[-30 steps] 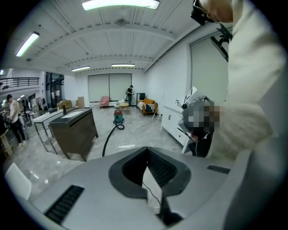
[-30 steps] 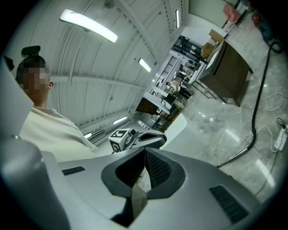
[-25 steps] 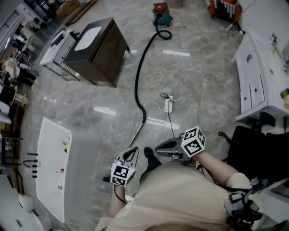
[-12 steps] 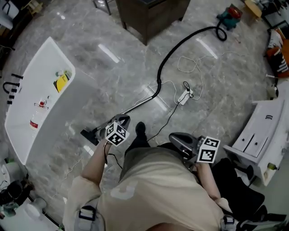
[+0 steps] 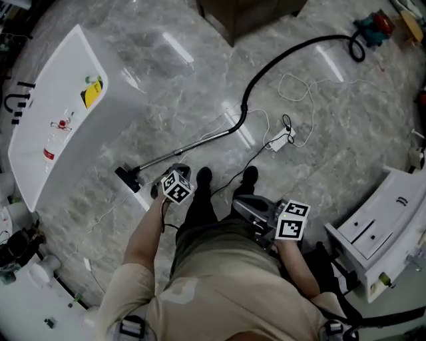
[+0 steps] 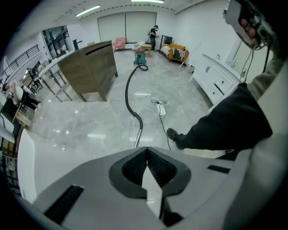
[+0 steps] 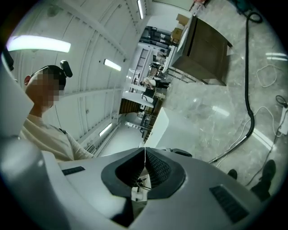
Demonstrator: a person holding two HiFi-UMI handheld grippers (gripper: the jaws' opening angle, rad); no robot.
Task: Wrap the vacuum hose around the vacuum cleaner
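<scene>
Fingers [image 6: 134, 167] all closed; hose [image 5: 273, 62] crosses glossy, perhaps marble, floor [image 5: 200, 93].

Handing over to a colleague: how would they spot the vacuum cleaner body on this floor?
From the dark wooden counter, follow the black hose across the marble floor to its far, looped end. There stands the vacuum cleaner, a small teal canister with a red top, unlike the white power strip lying nearer.
</scene>
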